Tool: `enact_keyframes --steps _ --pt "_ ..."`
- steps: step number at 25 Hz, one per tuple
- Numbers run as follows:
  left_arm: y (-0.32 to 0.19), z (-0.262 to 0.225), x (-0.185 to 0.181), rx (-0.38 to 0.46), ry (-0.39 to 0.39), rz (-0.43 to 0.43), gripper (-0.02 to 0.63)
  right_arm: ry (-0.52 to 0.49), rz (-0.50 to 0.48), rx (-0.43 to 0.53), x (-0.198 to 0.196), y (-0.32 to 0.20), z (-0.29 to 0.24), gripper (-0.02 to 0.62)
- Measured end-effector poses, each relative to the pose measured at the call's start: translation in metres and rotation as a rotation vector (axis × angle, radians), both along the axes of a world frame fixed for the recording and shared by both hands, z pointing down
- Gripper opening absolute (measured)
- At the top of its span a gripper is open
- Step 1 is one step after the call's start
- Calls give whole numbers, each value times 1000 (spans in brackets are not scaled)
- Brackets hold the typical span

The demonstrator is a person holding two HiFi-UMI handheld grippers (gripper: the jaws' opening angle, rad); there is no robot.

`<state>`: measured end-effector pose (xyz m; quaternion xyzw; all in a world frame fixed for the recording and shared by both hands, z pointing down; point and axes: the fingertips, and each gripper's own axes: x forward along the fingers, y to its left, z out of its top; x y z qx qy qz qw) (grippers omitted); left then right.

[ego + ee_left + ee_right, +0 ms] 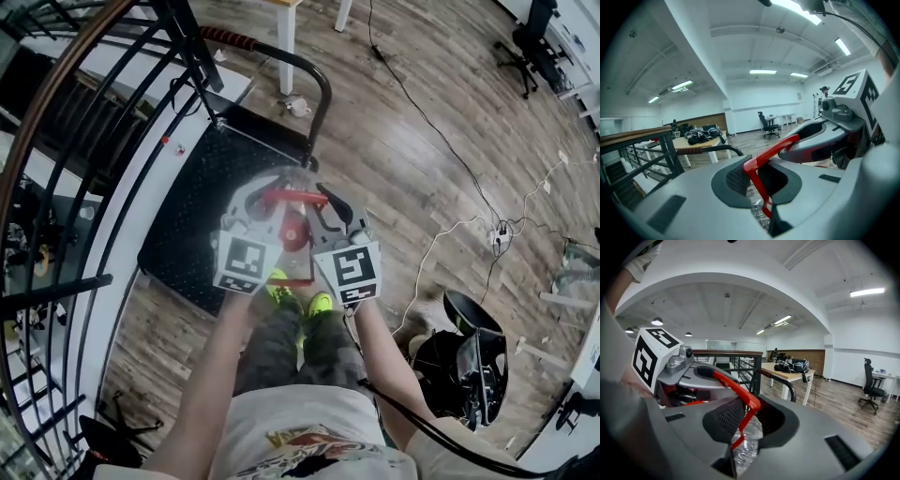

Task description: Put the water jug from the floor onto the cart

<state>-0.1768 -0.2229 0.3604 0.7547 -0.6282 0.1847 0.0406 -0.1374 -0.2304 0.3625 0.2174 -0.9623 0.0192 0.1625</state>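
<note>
Closed narrowly on the red carry handle are the left gripper and the right gripper, one toward each end of the bar. The water jug hangs directly beneath both sets of jaws, long axis vertical and red cap uppermost. It is judged heavy and liable to swing, with the stiff handle the only sound hold. The cart deck lies below and beyond the grippers.

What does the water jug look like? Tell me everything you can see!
The water jug is clear, crinkly-looking plastic with a red cap and a thin red handle. It hangs upright from that handle, which the left tongs and right tongs both pinch. It is above the black cart; whether it touches it can't be told.
</note>
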Motion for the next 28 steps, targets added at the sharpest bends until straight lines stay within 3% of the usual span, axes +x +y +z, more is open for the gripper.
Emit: enact_keyframes --steps 11,28 --pt "10 -1 -76 -2 1 -178 41 -8 -179 15 -77 3 -3 86" --pt "8 20 -150 -39 -2 -532 41 -2 -525 -38 -159 -11 17 86"
